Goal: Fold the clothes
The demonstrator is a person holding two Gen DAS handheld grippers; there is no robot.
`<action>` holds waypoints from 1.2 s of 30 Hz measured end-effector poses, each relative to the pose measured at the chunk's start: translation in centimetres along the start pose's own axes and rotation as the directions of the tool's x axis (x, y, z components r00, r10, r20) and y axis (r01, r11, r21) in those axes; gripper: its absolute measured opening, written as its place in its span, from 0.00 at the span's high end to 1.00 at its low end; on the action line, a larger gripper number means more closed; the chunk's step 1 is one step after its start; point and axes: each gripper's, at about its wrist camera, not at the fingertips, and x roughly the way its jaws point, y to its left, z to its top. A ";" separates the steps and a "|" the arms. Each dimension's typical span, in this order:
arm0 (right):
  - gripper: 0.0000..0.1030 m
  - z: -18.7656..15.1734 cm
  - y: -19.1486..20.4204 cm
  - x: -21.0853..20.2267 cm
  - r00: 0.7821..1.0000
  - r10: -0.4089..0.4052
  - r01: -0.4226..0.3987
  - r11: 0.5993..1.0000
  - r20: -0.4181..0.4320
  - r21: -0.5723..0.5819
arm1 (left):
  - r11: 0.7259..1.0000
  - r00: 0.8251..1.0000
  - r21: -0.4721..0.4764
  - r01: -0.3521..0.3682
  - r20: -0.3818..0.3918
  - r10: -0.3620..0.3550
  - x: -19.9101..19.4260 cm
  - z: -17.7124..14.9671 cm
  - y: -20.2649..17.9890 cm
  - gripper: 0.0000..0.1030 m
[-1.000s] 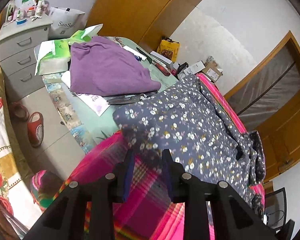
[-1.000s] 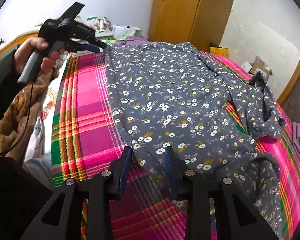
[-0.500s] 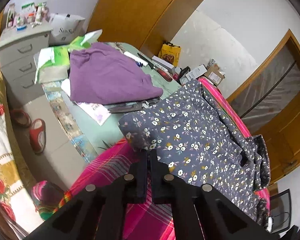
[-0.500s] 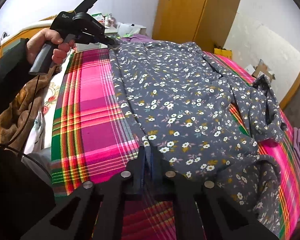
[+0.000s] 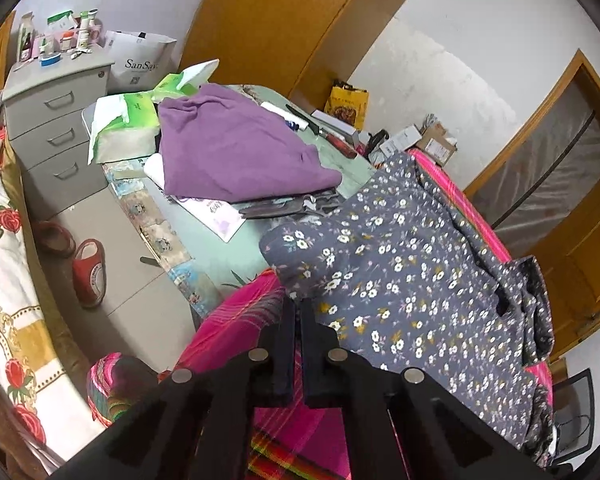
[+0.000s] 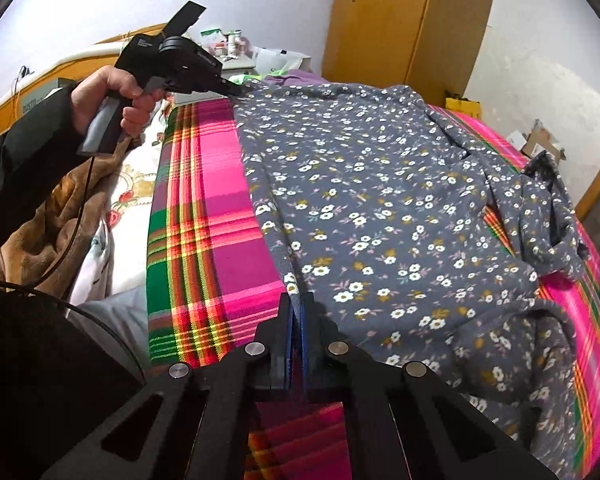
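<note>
Both jaws pinch floral garment [image 6: 372,216] hem | left view: purple cloth [image 5: 236,148] | right view: hand [image 6: 112,100]

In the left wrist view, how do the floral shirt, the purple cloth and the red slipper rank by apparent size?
1. floral shirt, though it lies nearest the camera
2. purple cloth
3. red slipper, clearly smallest

Clear passage: the bare strip of plaid blanket [image 6: 216,216] left of the floral garment [image 6: 380,208]. Obstructions: cluttered worktop [image 5: 228,248] carrying purple cloth [image 5: 236,152] beside the bed; drawer cabinet [image 5: 56,120] beyond; slippers [image 5: 88,272] on the floor gap.
</note>
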 end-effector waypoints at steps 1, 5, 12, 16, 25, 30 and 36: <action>0.96 -0.1 -0.1 0.0 1.000 0.004 -0.004 1.000 0.000 0.007 | 1.000 1.000 0.002 -0.002 -0.002 0.002 -0.1 0.0 -0.1 0.98; 0.88 -0.1 -0.7 -0.2 1.000 0.029 -0.029 0.998 -0.008 0.049 | 1.000 1.000 0.024 -0.016 -0.019 0.017 -0.8 -0.2 -0.5 0.97; 0.84 -1.1 -2.5 -4.5 0.997 -0.018 0.009 0.993 0.078 0.122 | 0.996 0.999 0.084 -0.042 0.016 0.041 -3.3 -1.4 -2.3 0.97; 0.83 -2.3 -6.6 -7.2 0.984 -0.145 0.116 0.963 0.105 0.245 | 0.990 1.000 0.138 0.020 0.005 -0.021 -3.7 -2.6 -5.1 0.97; 0.82 -5.6 -17.7 -6.6 0.943 -0.325 0.328 0.889 -0.067 0.320 | 0.931 0.971 0.288 0.225 -0.141 -0.192 -2.5 -7.1 -13.4 0.97; 0.82 -6.4 -20.9 -4.4 0.962 -0.255 0.273 0.910 -0.098 0.313 | 0.900 0.950 0.327 0.289 -0.212 -0.228 -1.9 -9.5 -16.5 0.97; 0.82 -5.7 -22.0 -3.1 0.981 -0.174 0.191 0.946 -0.087 0.262 | 0.879 0.936 0.352 0.323 -0.259 -0.240 -1.2 -11.0 -18.4 0.97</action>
